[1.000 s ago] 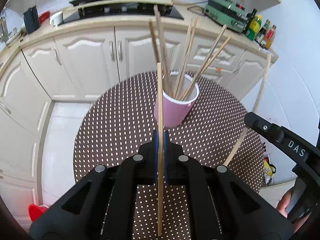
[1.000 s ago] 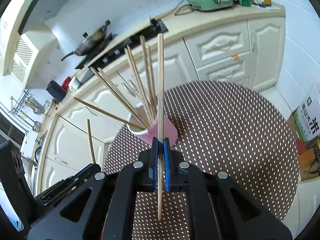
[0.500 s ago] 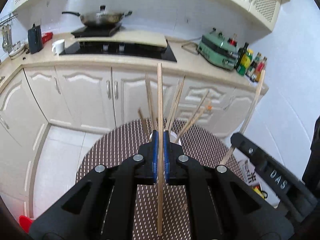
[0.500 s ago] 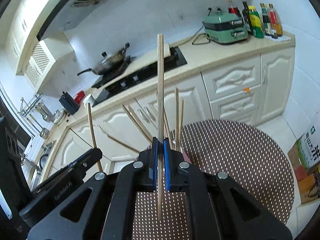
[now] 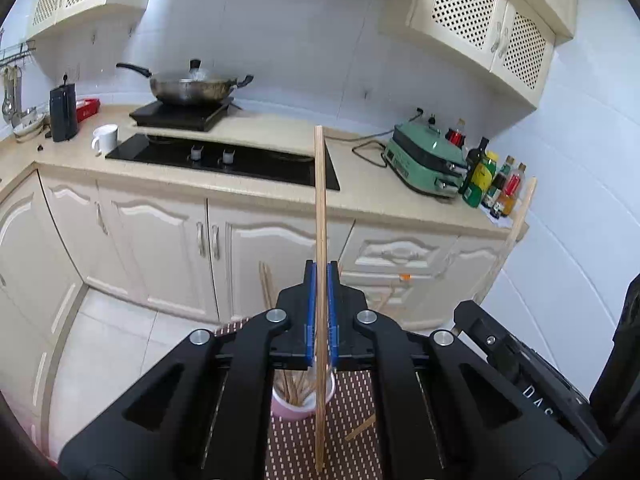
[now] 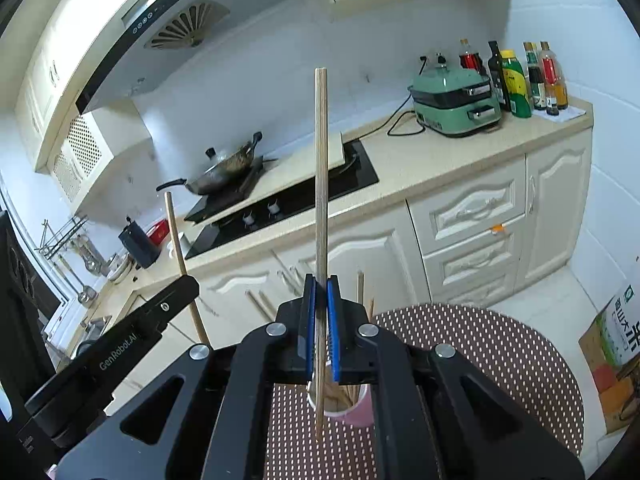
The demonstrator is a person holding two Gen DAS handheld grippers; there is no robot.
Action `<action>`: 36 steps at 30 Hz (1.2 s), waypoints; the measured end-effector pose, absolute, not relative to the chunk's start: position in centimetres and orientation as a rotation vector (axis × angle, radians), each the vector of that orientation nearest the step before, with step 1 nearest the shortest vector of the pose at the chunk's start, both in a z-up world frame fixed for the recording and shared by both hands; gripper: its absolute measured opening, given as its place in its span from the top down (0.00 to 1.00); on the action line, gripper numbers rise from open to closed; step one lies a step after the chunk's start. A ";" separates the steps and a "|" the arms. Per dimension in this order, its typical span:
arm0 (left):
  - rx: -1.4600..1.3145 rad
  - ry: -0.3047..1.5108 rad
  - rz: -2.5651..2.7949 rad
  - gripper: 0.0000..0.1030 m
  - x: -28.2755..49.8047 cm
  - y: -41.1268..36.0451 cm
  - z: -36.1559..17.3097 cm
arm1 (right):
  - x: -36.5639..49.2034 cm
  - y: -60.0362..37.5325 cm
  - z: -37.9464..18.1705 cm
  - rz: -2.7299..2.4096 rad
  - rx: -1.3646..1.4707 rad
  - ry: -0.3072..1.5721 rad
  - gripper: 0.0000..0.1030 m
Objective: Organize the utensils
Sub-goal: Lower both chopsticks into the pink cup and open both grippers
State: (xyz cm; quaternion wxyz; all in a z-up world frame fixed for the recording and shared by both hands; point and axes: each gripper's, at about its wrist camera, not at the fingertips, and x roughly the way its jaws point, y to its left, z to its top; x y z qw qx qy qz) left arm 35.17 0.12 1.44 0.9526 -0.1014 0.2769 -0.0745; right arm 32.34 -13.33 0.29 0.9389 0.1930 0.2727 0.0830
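the left hand-held gripper is clamped on an upright wooden chopstick, its blue pads narrow around the shaft. below it, the pink cup of chopsticks stands on the dotted round table. to the right, the right hand-held gripper pinches a second chopstick upright above the same cup.

We hold left gripper and right gripper level, side by side, jaws nearly closed, each pinching upright stick.
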 end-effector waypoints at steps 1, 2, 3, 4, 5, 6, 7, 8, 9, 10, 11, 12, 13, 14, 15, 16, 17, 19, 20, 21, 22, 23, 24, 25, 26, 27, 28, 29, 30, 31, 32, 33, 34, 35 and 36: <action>-0.204 0.554 -0.150 0.95 35.4 0.0 1.5 | 32.8 -13.3 0.3 0.169 0.392 0.551 0.96; -0.200 0.539 -0.150 0.95 35.8 0.0 1.6 | 33.1 -13.3 0.2 0.166 0.391 0.546 0.96; -0.197 0.524 -0.149 0.95 36.2 -0.1 1.6 | 33.5 -13.3 0.0 0.164 0.390 0.540 0.96; -0.192 0.514 -0.147 0.95 36.5 -0.2 1.4 | 33.8 -13.3 -0.2 0.164 0.388 0.536 0.96; -0.190 0.505 -0.144 0.95 36.8 -0.2 1.2 | 34.1 -13.2 -0.4 0.162 0.386 0.533 0.96; -0.189 0.495 -0.141 0.95 36.9 -0.2 0.9 | 34.4 -13.2 -0.8 0.156 0.383 0.528 0.96; -0.188 0.475 -0.136 0.95 37.1 -0.2 0.6 | 34.7 -13.1 -1.0 0.155 0.382 0.525 0.96; -0.183 0.456 -0.138 0.95 37.2 -0.2 0.3 | 35.0 -13.1 -1.3 0.159 0.381 0.520 0.96; -0.176 0.441 -0.138 0.95 37.3 -0.3 -0.1 | 35.1 -13.0 -1.6 0.161 0.380 0.514 0.96; -0.173 0.433 -0.136 0.95 37.5 -0.3 -0.4 | 35.4 -12.9 -2.0 0.156 0.373 0.510 0.96; -0.172 0.427 -0.137 0.95 37.7 -0.3 -1.0 | 35.6 -12.8 -2.5 0.153 0.370 0.512 0.96; -0.175 0.428 -0.140 0.95 37.9 -0.3 -1.5 | 35.8 -12.8 -3.0 0.156 0.377 0.511 0.96; -0.183 0.431 -0.147 0.95 38.2 -0.2 -2.1 | 35.9 -12.8 -3.4 0.156 0.382 0.509 0.96; -0.193 0.434 -0.155 0.95 38.5 -0.1 -2.7 | 36.1 -12.8 -3.8 0.154 0.379 0.506 0.96; -0.200 0.435 -0.159 0.95 38.7 -0.1 -3.4 | 36.1 -12.6 -4.3 0.153 0.370 0.503 0.96; -0.204 0.432 -0.155 0.95 38.8 0.0 -3.9 | 36.2 -12.5 -4.7 0.154 0.360 0.501 0.96; -0.213 0.429 -0.151 0.95 39.0 0.2 -4.6 | 36.2 -12.4 -5.0 0.154 0.353 0.503 0.96; -0.228 0.435 -0.142 0.95 39.2 0.4 -5.5 | 36.3 -12.1 -6.0 0.159 0.336 0.516 0.96; -0.234 0.439 -0.131 0.95 39.2 0.6 -6.1 | 36.3 -12.0 -6.5 0.159 0.335 0.521 0.96; -0.235 0.446 -0.139 0.95 39.3 0.6 -6.6 | 36.3 -12.0 -6.9 0.164 0.337 0.527 0.96; -0.233 0.450 -0.139 0.95 39.4 0.5 -7.0 | 36.3 -12.0 -7.3 0.165 0.337 0.532 0.96; -0.227 0.455 -0.135 0.95 39.4 0.4 -7.5 | 36.2 -11.9 -7.7 0.163 0.332 0.537 0.96; -0.220 0.462 -0.137 0.95 39.5 0.3 -7.8 | 36.2 -11.9 -8.0 0.159 0.324 0.538 0.96; -0.199 0.458 -0.123 0.95 39.3 0.1 -8.3 | 36.2 -11.8 -8.2 0.160 0.320 0.538 0.96; -0.163 0.437 -0.110 0.95 39.0 -0.2 -8.4 | 36.1 -11.7 -8.5 0.163 0.316 0.538 0.96; -0.131 0.423 -0.107 0.95 38.7 -0.5 -8.6 | 36.1 -11.6 -8.8 0.169 0.313 0.541 0.96; -0.117 0.416 -0.102 0.94 38.5 -0.6 -8.7 | 36.1 -11.7 -9.1 0.172 0.317 0.544 0.96; -0.109 0.408 -0.100 0.94 38.3 -0.7 -8.7 | 36.1 -11.7 -9.4 0.171 0.322 0.551 0.96; -0.104 0.403 -0.103 0.94 38.3 -0.7 -8.7 | 36.1 -11.8 -9.7 0.170 0.326 0.556 0.96; -0.094 0.398 -0.103 0.94 38.2 -0.7 -8.7 | 36.1 -11.8 -9.9 0.170 0.336 0.559 0.96; -0.082 0.394 -0.099 0.94 38.1 -0.8 -8.7 | 36.1 -11.8 -10.1 0.174 0.342 0.561 0.96; -0.075 0.391 -0.097 0.94 38.0 -0.9 -8.7 | 36.0 -11.9 -10.2 0.176 0.344 0.563 0.96; -0.068 0.390 -0.097 0.94 37.9 -0.9 -8.8 | 36.0 -11.8 -10.3 0.179 0.344 0.564 0.96; -0.066 0.394 -0.097 0.94 37.9 -0.9 -8.8 | 35.9 -11.8 -10.3 0.183 0.345 0.567 0.96; -0.067 0.400 -0.096 0.94 37.8 -0.9 -8.7 | 35.9 -11.8 -10.4 0.187 0.346 0.568 0.96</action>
